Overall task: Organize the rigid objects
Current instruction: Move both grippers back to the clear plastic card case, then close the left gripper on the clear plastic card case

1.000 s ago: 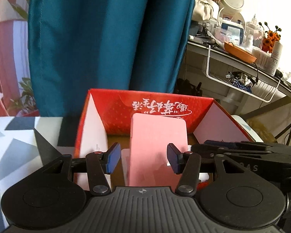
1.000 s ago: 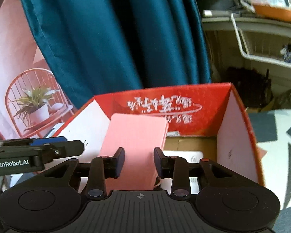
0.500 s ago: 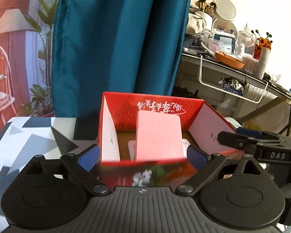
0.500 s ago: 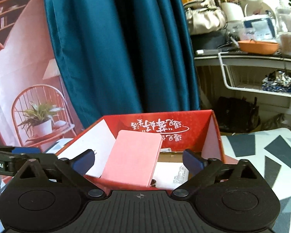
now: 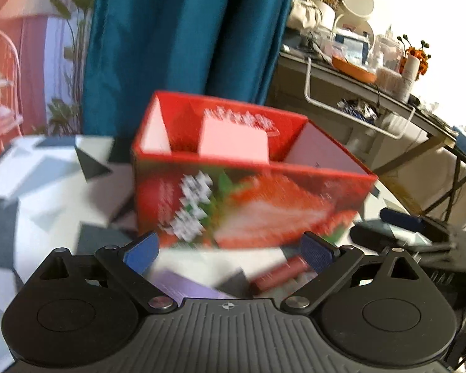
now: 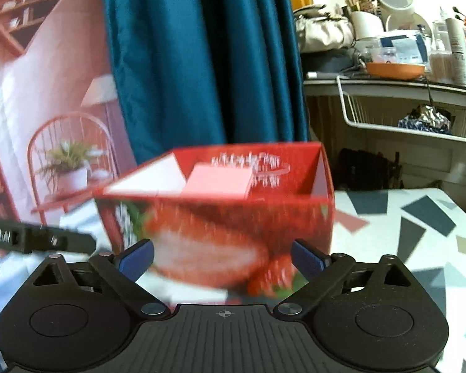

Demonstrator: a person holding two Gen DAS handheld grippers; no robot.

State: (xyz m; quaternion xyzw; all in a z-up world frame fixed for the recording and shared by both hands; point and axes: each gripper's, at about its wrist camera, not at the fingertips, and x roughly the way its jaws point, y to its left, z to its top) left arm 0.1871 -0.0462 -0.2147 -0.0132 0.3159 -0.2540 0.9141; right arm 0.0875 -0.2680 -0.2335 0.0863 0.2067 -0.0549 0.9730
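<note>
Looking along the right gripper (image 6: 223, 256), jaws closing from wide apart with nothing pinched between the blue pads. Facing the red strawberry box (image 6: 220, 223) on the patterned tablecloth (image 6: 419, 233), pink box (image 6: 219, 183) leaning inside. Teal curtain (image 6: 202, 56) hanging behind.

Black ribbed left gripper (image 5: 230, 250) with blue pads (image 5: 141, 248) and silver screws.
</note>
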